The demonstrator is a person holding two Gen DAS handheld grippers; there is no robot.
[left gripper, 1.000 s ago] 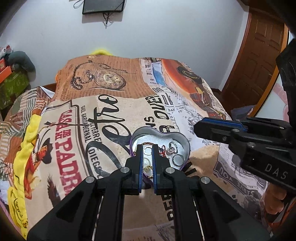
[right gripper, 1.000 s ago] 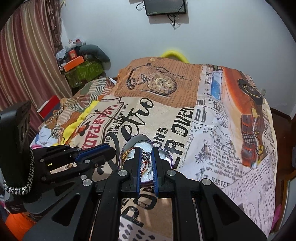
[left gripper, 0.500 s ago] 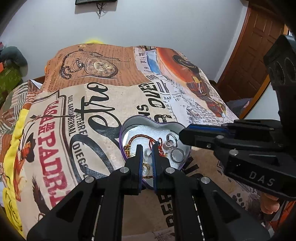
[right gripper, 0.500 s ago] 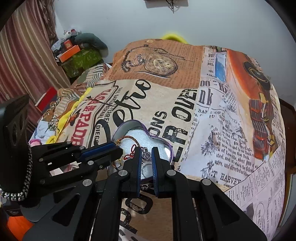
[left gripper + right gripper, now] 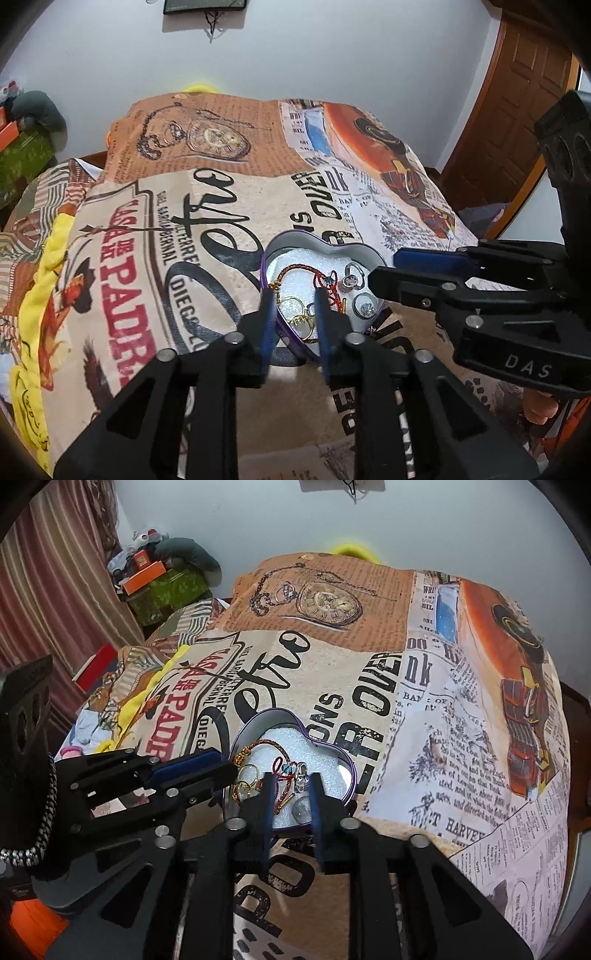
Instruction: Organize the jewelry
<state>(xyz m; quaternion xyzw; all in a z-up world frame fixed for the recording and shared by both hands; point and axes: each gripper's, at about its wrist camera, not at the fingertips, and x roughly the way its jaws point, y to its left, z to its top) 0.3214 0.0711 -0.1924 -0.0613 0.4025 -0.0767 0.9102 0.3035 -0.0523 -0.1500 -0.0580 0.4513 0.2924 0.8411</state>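
Observation:
A purple heart-shaped tin lined with white foam lies on the bed. In it are a red braided bracelet, gold rings and silver rings. My left gripper hovers over the tin's near left edge above the gold rings, its jaws opening and pressing on nothing. My right gripper hangs over the tin's near side above the bracelet's ends, jaws also opening and gripping nothing. Each gripper shows in the other's view: the right, the left.
The tin rests on a bedspread with a newspaper and pocket-watch print. A yellow cloth lies along the left bed edge. Boxes and clutter stand by a curtain at the back left. A wooden door is at the right.
Both grippers' jaws were shut and now stand a little apart. Both have come closer over the tin, and the right gripper's tips have slid in over its right side.

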